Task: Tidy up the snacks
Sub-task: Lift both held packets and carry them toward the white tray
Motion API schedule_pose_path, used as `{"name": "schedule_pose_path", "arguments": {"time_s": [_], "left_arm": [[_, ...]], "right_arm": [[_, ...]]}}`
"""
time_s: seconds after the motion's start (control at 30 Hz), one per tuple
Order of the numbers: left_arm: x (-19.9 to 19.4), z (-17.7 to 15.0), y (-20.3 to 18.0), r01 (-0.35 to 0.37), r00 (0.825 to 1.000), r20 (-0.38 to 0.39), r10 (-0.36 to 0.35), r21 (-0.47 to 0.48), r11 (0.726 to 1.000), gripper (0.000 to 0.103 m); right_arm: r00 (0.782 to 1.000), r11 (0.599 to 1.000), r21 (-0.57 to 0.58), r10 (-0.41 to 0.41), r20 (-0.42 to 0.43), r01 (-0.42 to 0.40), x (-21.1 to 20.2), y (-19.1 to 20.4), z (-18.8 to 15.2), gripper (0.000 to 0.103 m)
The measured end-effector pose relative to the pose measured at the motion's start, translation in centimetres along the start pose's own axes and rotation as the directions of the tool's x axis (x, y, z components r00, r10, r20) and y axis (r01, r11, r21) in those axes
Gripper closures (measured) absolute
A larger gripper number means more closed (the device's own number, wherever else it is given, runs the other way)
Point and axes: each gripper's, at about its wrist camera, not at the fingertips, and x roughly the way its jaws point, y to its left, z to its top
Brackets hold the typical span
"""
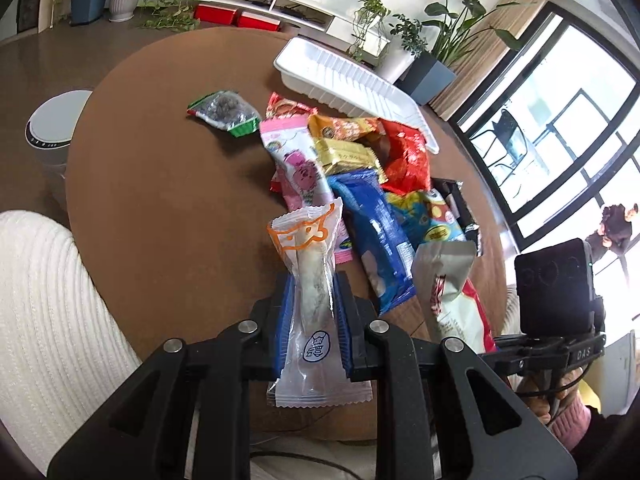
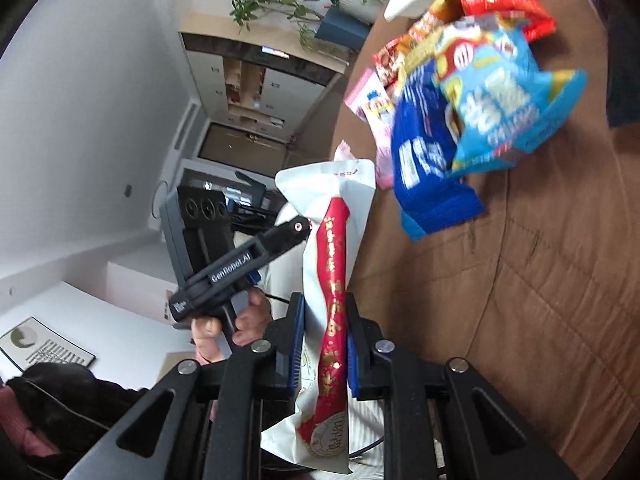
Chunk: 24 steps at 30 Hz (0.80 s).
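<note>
Left gripper (image 1: 312, 300): fingers (image 1: 285, 320) clamped on a clear orange-printed snack packet (image 1: 310, 280), held above the near edge of the brown round worktop (image 1: 160, 184). Right gripper (image 2: 322, 340): fingers clamped on a white-and-red packet (image 2: 332, 272), just beside the snack pile (image 1: 360, 168). White tray (image 1: 352, 80) lies beyond the pile. A green-edged bag (image 1: 226, 112) sits left of the pile, apart.

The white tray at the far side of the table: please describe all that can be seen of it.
The white tray is long, shallow and rectangular, seemingly thin moulded plastic, with ribbed side walls and a flat rim. It lies upright on the brown round table near its far edge. Its visible inside looks empty. The red snack bag overlaps its near rim.
</note>
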Motion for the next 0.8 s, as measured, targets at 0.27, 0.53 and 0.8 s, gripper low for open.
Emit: {"name": "schedule_pose_path", "arguments": {"time_s": [0.27,0.53,0.8], "left_arm": [[-0.9,3.5,-1.4,0.042,0.998,0.036,-0.043,0.033,0.999,0.085],[-0.1,8.8,-2.6,0.055,0.996,0.066,-0.059,0.066,0.996,0.085],[2.6,14.6,-3.9,0.044,0.997,0.059,-0.050,0.097,0.994,0.085]], "right_arm": [[0.990,1.000,-0.022,-0.019,0.138,0.022,-3.4,0.4,2.9,0.084],[0.947,0.995,-0.010,-0.091,0.308,0.099,-9.1,-0.1,8.4,0.084],[0.901,0.987,0.052,-0.157,0.403,0.149,-11.8,-2.8,13.9,0.084]]}}
